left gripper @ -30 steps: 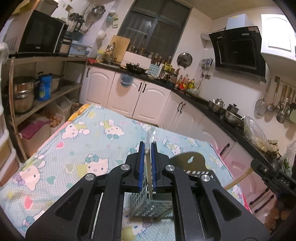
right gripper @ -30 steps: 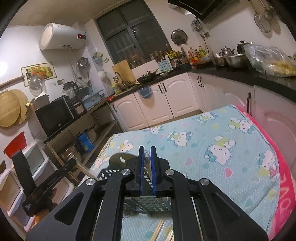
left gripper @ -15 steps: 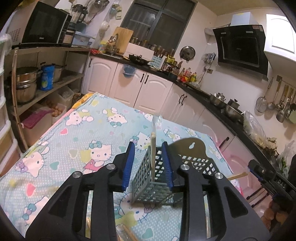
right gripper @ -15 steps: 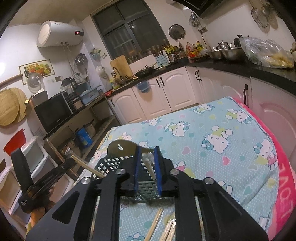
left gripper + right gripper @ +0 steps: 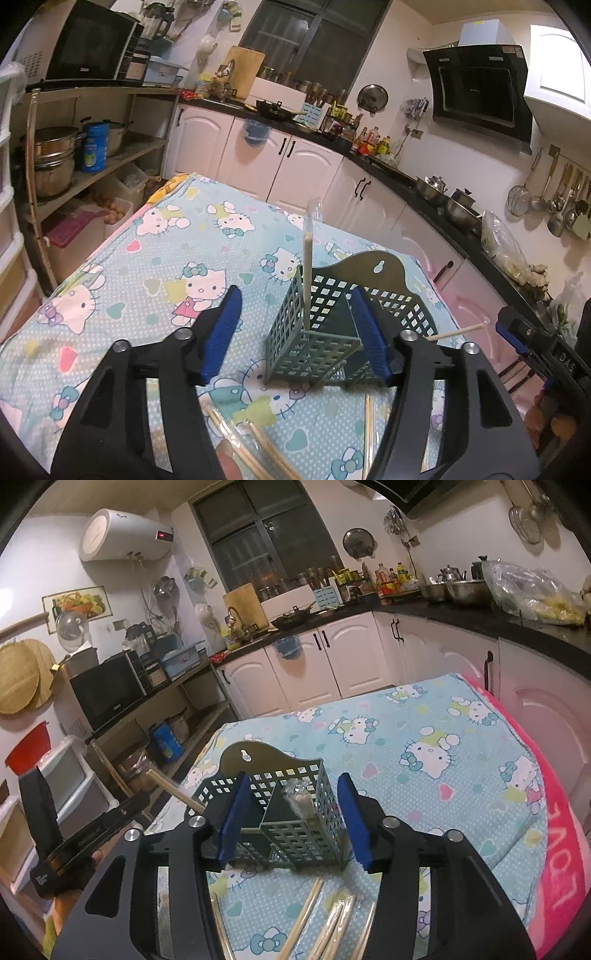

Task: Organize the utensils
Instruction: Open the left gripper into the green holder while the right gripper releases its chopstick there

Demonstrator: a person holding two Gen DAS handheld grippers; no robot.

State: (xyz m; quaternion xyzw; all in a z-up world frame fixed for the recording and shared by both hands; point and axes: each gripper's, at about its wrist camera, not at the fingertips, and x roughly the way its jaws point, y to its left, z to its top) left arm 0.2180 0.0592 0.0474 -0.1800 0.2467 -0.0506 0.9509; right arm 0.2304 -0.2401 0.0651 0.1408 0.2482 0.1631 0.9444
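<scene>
You are holding your left gripper over the blue cartoon-cat tablecloth, and its jaws have just been opening: the two blue-padded fingers are now standing spread apart, pressing on nothing. The grey-green perforated plastic utensil basket is sitting on the cloth in the gap between them, nearer the right-hand pad, which is overlapping the basket's right part in this view; whether that pad is touching the basket you cannot tell. A pale wooden chopstick in a clear plastic sleeve is standing almost upright in the basket's left compartment, leaning against its far wall and free of both pads.

Your right gripper is doing much the same. Its jaws have also just been opening, and its blue-padded fingers are spread either side of the same basket, with the left pad in front of the basket's left compartment and the right pad just beside its right wall. A bunch of wrapped chopstick tips is poking up in the right compartment, clear of both pads. Another wooden chopstick is leaning out over the basket's left rim.

Several more loose sleeved chopsticks are lying flat on the cloth in front of the basket, below the fingers and touched by none of them.
</scene>
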